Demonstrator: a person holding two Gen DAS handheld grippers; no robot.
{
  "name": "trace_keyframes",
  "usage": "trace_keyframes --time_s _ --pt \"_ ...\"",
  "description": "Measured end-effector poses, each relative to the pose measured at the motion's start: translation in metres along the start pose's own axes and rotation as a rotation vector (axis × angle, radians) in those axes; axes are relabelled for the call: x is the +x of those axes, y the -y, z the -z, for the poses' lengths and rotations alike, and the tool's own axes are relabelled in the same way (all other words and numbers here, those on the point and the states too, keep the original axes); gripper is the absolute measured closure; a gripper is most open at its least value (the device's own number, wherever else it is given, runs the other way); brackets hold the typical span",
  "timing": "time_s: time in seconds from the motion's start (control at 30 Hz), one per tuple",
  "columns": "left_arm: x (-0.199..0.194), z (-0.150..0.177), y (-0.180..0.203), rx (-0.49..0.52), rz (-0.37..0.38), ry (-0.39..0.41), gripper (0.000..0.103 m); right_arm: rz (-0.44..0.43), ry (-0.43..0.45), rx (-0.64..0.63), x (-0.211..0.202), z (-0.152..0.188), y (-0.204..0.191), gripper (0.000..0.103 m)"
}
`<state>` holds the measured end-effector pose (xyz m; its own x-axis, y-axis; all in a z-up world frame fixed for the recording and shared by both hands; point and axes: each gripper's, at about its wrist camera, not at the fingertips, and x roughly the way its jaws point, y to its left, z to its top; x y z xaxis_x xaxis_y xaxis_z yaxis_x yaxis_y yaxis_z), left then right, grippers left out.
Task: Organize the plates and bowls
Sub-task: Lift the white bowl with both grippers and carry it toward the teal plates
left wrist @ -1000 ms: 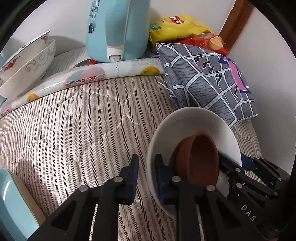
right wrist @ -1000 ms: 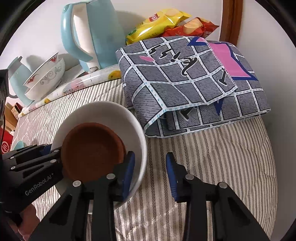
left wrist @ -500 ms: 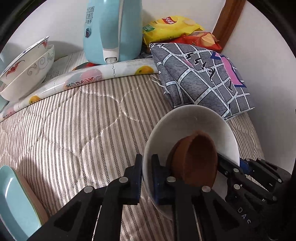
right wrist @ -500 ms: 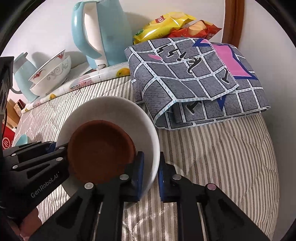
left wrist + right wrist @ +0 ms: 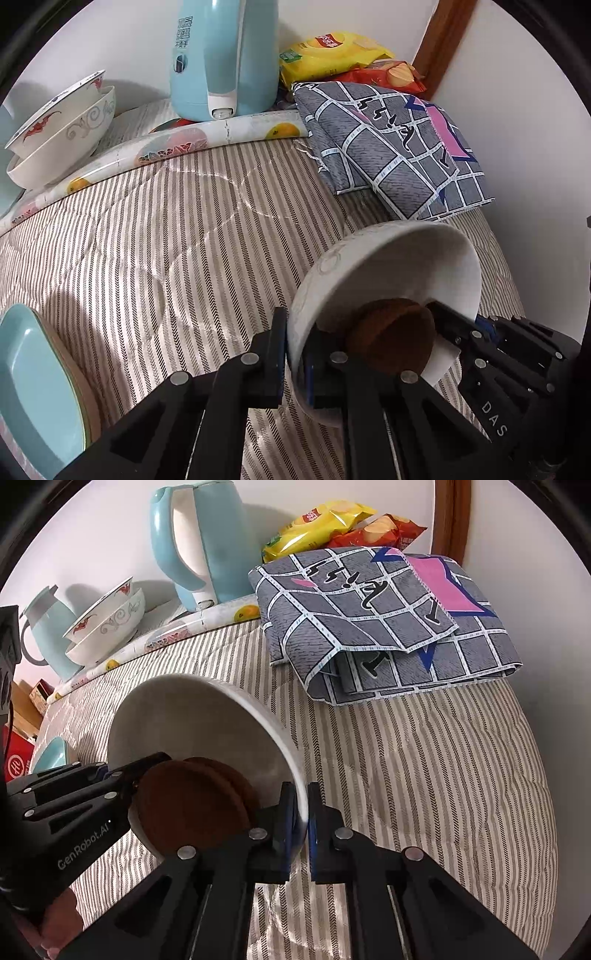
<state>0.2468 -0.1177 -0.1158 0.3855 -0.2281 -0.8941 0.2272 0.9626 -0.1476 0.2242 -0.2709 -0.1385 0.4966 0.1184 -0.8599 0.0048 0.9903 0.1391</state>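
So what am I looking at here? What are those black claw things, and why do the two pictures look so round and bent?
The black claws are two hand-held grippers, one in each of a person's hands; there is no robot arm. Each carries a wide-angle camera looking along its fingers, hence the bent view. One picture comes from the left gripper, the other from the right gripper. Both are shut on the rim of the same white bowl, from opposite sides, tilting it. A smaller brown bowl lies inside. Below is a striped quilt. Further back stand a blue kettle, two stacked patterned bowls, a folded grey cloth and snack bags. A teal plate shows at the left edge.
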Motion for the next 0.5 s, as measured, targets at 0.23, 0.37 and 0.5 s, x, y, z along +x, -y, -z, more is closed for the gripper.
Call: trace_keyframes --time_s 0.23,0.37,0.5 --pt "0.006 -0.002 -0.004 -0.013 0.011 -0.021 0.094 0.031 0.002 -0.021 0.000 -0.001 -0.007 0.094" --pt "0.009 -0.003 -0.003 -0.002 0.013 -0.030 0.094 0.018 -0.015 -0.015 0.007 -0.005 -0.008 0.093" --pt "0.013 -0.008 -0.007 -0.021 0.050 -0.042 0.094 0.012 -0.016 -0.001 0.011 -0.008 -0.006 0.092"
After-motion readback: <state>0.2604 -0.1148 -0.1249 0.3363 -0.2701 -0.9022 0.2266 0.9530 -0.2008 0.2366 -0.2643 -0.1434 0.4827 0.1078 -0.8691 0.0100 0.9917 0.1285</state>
